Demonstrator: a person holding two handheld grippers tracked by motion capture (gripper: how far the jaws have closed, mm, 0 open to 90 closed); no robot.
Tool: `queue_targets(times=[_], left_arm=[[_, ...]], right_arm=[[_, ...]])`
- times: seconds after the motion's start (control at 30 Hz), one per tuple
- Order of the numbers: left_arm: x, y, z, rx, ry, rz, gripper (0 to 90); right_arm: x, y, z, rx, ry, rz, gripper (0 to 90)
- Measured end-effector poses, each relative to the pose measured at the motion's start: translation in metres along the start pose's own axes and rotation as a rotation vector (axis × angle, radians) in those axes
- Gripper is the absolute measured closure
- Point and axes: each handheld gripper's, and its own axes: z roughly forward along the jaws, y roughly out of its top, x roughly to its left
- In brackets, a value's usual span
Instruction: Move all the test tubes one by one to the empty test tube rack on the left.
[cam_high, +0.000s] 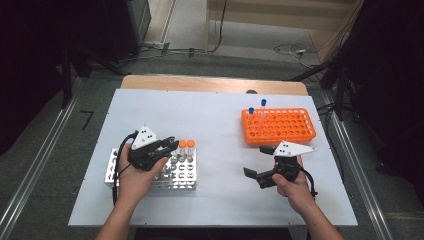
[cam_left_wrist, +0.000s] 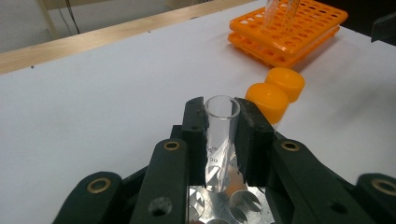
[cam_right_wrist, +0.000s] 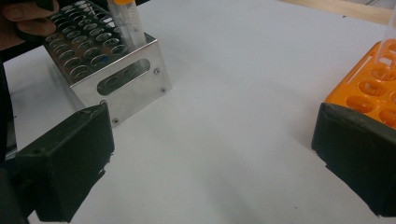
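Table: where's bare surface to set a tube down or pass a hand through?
The widest bare stretch of the table runs between the metal rack and the orange rack; the far left corner is bare too. It is crowded at the metal rack, where the left gripper clamps an uncapped tube beside two orange-capped tubes. The right gripper hovers open below the orange rack.

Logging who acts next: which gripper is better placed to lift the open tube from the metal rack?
Left. The left gripper is shut on the tube in the rack; the right gripper is open, away.
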Motion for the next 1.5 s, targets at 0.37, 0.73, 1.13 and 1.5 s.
queue_targets(times=[0.37,0.73,1.13,1.5], left_arm=[[0.005,0.002,-0.008,-0.027,0.016,-0.071,59.9],[0.007,0.009,-0.02,-0.127,-0.065,-0.125,27.0],[-0.005,0.015,-0.018,-0.142,-0.156,-0.105,1.0],[-0.017,0.019,-0.017,-0.149,-0.185,-0.081,0.0]], right_arm=[[-0.001,0.0,-0.001,-0.008,-0.005,-0.002,0.0],[-0.013,0.004,-0.008,-0.03,-0.034,0.025,0.0],[-0.041,0.01,-0.005,-0.048,-0.131,0.075,0.0],[-0.075,0.02,0.011,-0.039,-0.294,0.158,24.7]])
